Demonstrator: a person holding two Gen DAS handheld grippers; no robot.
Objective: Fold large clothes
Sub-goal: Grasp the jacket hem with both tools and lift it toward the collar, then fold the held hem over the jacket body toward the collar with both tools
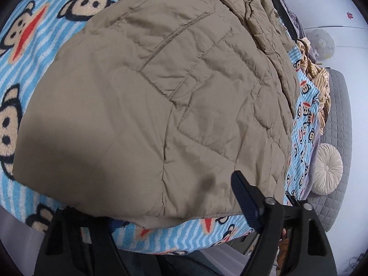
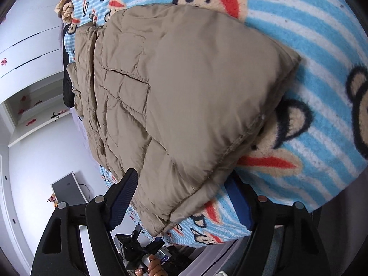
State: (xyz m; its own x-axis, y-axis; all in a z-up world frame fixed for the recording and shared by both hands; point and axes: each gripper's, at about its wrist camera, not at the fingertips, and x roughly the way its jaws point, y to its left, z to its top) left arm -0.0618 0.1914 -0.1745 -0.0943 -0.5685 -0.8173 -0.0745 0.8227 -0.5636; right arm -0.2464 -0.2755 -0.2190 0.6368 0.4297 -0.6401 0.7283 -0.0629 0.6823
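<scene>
A tan quilted jacket (image 1: 161, 92) (image 2: 184, 80) lies folded in a thick bundle on a blue striped blanket with monkey faces (image 1: 27, 46) (image 2: 299, 34). My left gripper (image 1: 174, 207) straddles the jacket's near hem. Its right finger (image 1: 246, 197) rests over the fabric, and its left finger is hidden under the hem. My right gripper (image 2: 181, 179) straddles the jacket's near corner. One finger (image 2: 124, 200) stands beside the padding, and the other finger (image 2: 239, 204) sits low against the blanket, partly under the hem. Both sets of jaws stand wide with jacket fabric between them.
A round cream cushion (image 1: 326, 168) and a yellow striped garment (image 1: 319, 82) lie on a grey quilted surface (image 1: 338, 115) beyond the blanket. A black garment (image 2: 67, 92) lies past the jacket's far end. White cabinets (image 2: 30, 53) stand behind. A hand (image 2: 154, 266) shows below.
</scene>
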